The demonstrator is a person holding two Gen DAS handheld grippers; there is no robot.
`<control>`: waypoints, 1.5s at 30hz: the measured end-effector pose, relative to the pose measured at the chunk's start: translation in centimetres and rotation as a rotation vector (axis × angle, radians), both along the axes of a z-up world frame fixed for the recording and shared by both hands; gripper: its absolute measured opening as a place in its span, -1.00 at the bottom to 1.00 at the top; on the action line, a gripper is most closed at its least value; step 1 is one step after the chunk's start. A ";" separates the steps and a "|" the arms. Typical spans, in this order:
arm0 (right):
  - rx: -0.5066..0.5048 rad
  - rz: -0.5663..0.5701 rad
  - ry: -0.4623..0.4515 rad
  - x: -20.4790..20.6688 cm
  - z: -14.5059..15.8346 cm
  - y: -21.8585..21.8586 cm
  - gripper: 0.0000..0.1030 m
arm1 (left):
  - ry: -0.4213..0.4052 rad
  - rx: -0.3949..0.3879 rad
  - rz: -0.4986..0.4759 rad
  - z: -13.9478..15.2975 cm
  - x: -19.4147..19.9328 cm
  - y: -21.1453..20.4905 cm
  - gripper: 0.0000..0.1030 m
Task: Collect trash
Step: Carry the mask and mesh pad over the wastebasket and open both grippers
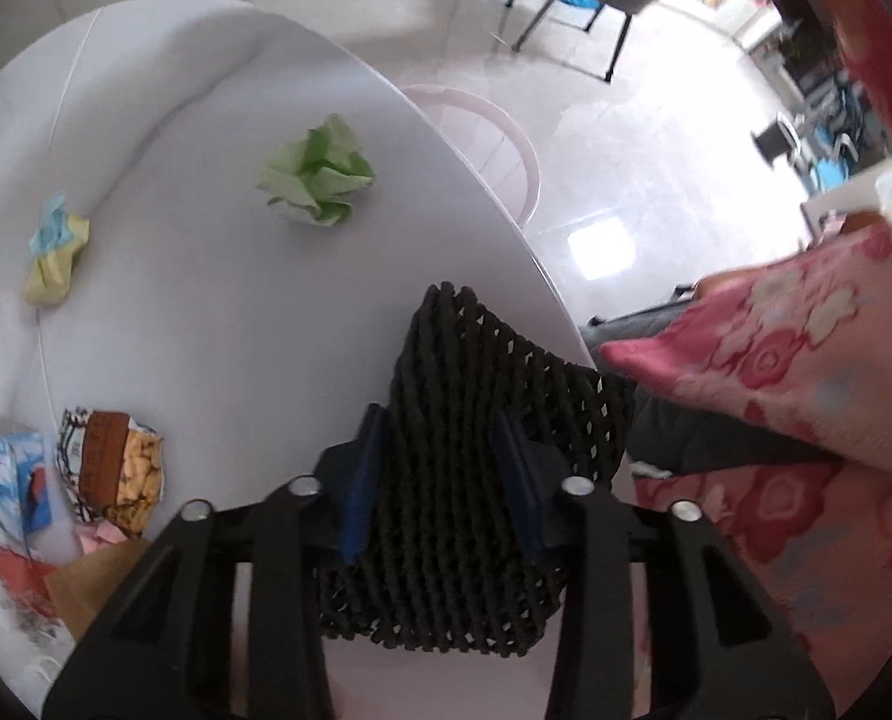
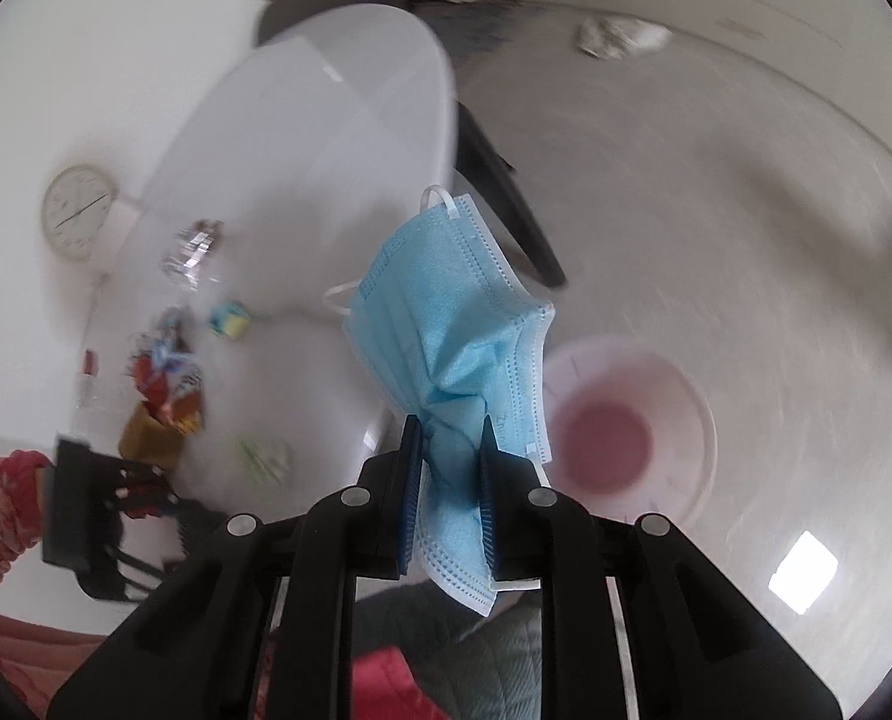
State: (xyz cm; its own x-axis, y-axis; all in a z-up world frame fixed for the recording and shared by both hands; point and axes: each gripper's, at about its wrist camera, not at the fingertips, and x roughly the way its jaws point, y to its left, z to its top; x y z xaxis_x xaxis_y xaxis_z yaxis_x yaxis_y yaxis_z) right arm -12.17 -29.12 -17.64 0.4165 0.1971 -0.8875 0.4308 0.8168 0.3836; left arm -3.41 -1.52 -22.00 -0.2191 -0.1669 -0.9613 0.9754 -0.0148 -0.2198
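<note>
Left hand-held gripper (image 1: 440, 474): the 2 blue pads are clamped on a black woven mesh piece (image 1: 475, 420) that lies at the near edge of the white round surface (image 1: 206, 312) and droops over that edge. The pads press in from both sides of the mesh.

Right hand-held gripper (image 2: 446, 480): clamped on a light blue pleated face mask (image 2: 451, 348). The mask is bunched between the pads and stands up beyond them, with a white ear loop (image 2: 440, 201) at its far corner. It hangs in the air over the floor, above and just left of a pale pink round bin (image 2: 625, 420) standing beside the surface. The right wrist view is smeared with motion blur.

Trash on the surface, left wrist view:
- crumpled green paper ball (image 1: 320, 174), near the middle, alone.
- crumpled yellow and blue paper wad (image 1: 56, 258), toward the left rim, well apart from the green ball.
- a cluster at lower left: a brown and orange printed snack wrapper (image 1: 113, 468), a blue and white packet (image 1: 14, 480) just beside it, a red wrapper (image 1: 14, 582) and a tan paper piece (image 1: 86, 582) below them.

A sleeve in pink floral fabric (image 1: 793, 360) fills the right side of the left wrist view. A white wall clock (image 2: 78, 212) shows far left in the right wrist view.
</note>
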 end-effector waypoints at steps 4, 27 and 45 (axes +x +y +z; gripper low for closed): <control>-0.002 -0.071 0.056 -3.2 -2.3 -0.7 -0.57 | 0.068 -0.019 0.079 1.0 2.1 0.6 -0.75; 0.018 -0.241 0.247 -3.6 -16.0 -3.9 0.87 | 0.013 -0.184 0.415 8.7 0.3 -0.4 -0.75; -0.117 -0.335 0.130 -12.6 -6.1 -11.6 0.91 | 0.053 0.060 0.571 -4.7 -3.7 -19.7 0.06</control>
